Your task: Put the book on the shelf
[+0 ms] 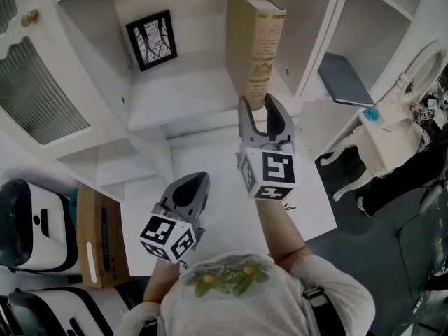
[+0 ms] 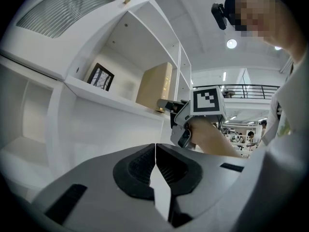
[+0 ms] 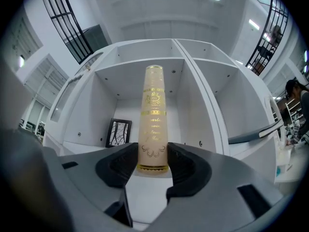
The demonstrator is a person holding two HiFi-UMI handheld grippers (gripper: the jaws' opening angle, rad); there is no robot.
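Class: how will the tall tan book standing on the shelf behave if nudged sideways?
Probably stiff and fairly heavy: the book looks thick and hardbound. Likely to tip: it stands upright, tall on a narrow base.

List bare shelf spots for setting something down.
Free: shelf board between picture frame and book; the lower-left compartment looks bare. Crowded: book's base, held by the right hand-held gripper; narrow strip between book and divider.
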